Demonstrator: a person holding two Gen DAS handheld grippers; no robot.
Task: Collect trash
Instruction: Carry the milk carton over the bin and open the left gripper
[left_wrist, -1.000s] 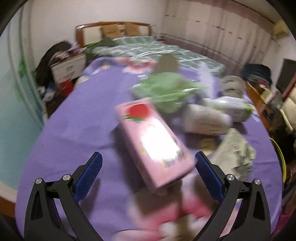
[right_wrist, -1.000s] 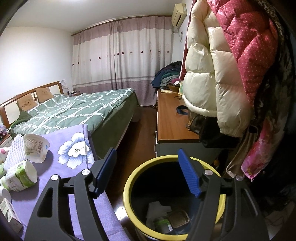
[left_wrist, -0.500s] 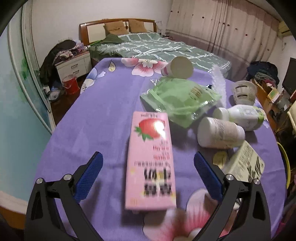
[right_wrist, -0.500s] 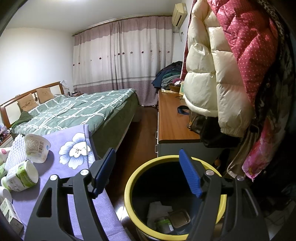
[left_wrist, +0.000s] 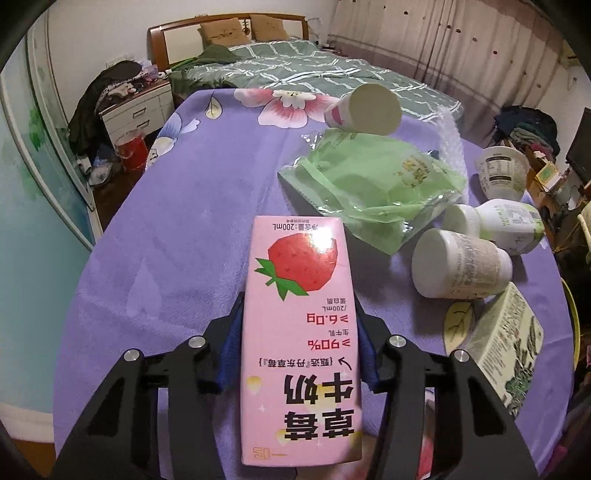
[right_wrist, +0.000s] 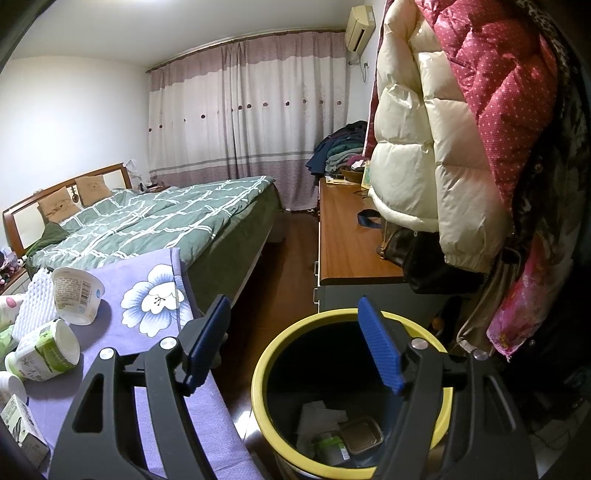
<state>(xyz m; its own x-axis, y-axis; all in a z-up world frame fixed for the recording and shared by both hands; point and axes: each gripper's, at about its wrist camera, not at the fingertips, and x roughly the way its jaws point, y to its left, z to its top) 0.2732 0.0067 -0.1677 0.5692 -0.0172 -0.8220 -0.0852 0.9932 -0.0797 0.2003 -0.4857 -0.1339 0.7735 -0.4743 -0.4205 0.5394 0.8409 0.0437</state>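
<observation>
A pink strawberry milk carton (left_wrist: 299, 332) lies lengthwise on the purple flowered tablecloth (left_wrist: 177, 240). My left gripper (left_wrist: 299, 347) is shut on it, blue pads pressed against its two long sides. Beyond it lie a green plastic bag (left_wrist: 373, 184), two white bottles (left_wrist: 461, 267) (left_wrist: 498, 225), a paper cup (left_wrist: 364, 109), a yogurt tub (left_wrist: 502, 175) and a green-and-white carton (left_wrist: 506, 347). My right gripper (right_wrist: 293, 339) hangs open and empty over the yellow-rimmed trash bin (right_wrist: 258, 376), which holds some trash (right_wrist: 343, 439).
The bin stands on the floor off the table's right end, below hanging puffer coats (right_wrist: 424, 147) and beside a wooden desk (right_wrist: 347, 240). A green-quilted bed (right_wrist: 166, 218) lies behind the table. A nightstand (left_wrist: 136, 107) with piled clothes is at far left.
My left gripper moved forward over the pink carton and its jaws went from wide open to shut on the carton's sides. The right gripper kept still and open above the bin.
</observation>
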